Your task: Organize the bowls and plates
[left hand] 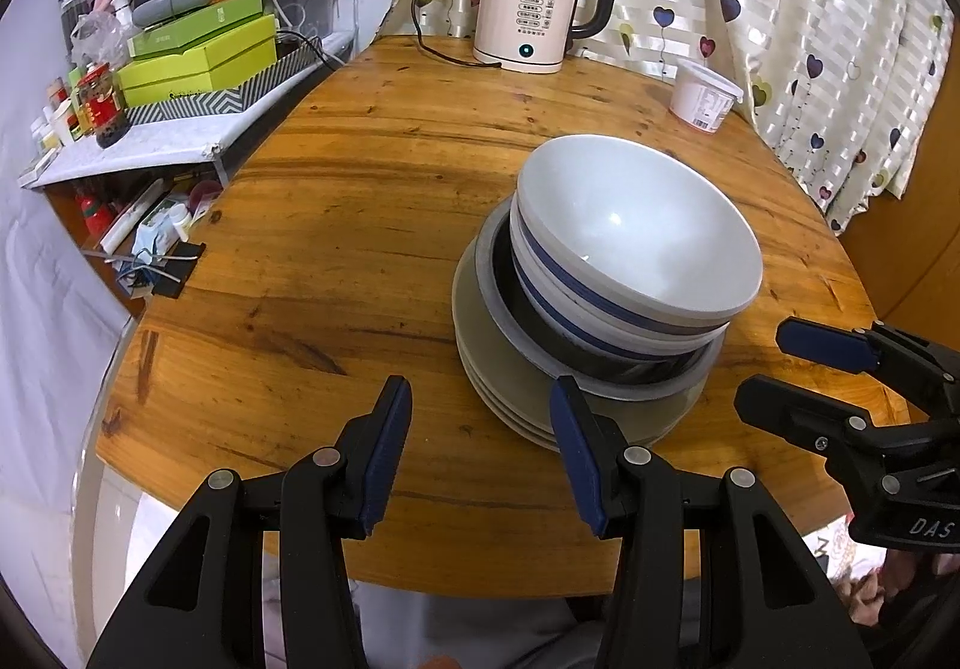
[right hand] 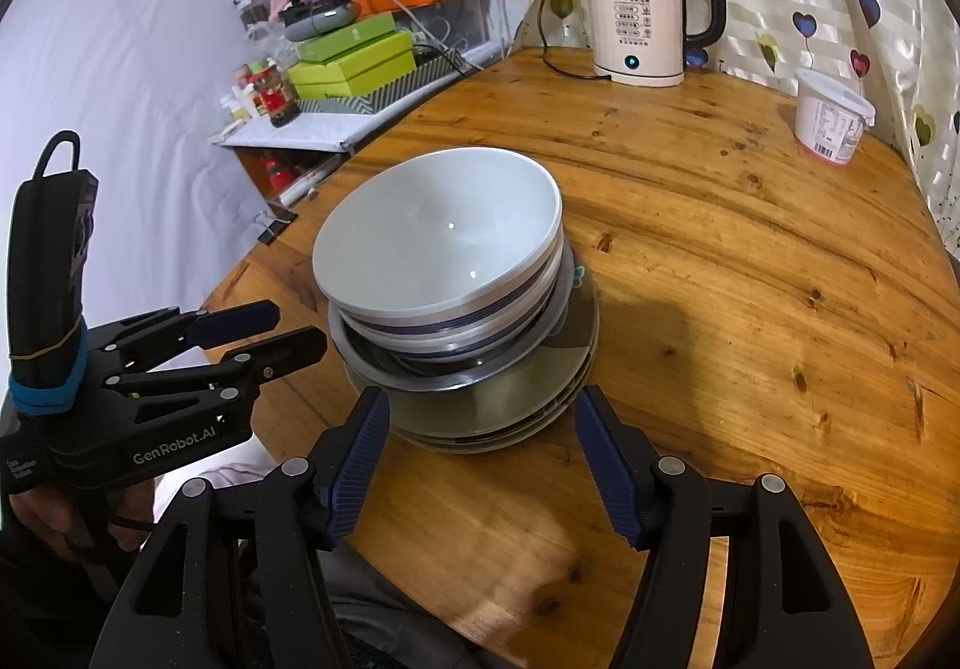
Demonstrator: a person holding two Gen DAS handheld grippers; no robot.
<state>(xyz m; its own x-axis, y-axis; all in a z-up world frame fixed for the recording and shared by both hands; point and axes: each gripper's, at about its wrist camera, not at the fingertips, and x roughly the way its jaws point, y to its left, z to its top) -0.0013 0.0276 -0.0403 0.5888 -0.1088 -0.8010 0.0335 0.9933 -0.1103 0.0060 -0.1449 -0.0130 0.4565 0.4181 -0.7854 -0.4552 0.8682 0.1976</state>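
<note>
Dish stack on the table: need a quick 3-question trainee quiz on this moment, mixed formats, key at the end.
1. True or false: the left gripper is clamped on the top bowl.
2. Multiple choice: what sits directly under the nested bowls? A) the bare table B) a metal dish on a stack of plates C) the kettle
3. Short answer: which item stands near the curtain, to the right of the kettle?

Key
1. False: both it and the right gripper are open and hold nothing.
2. B
3. A white tub with a lid.
</note>
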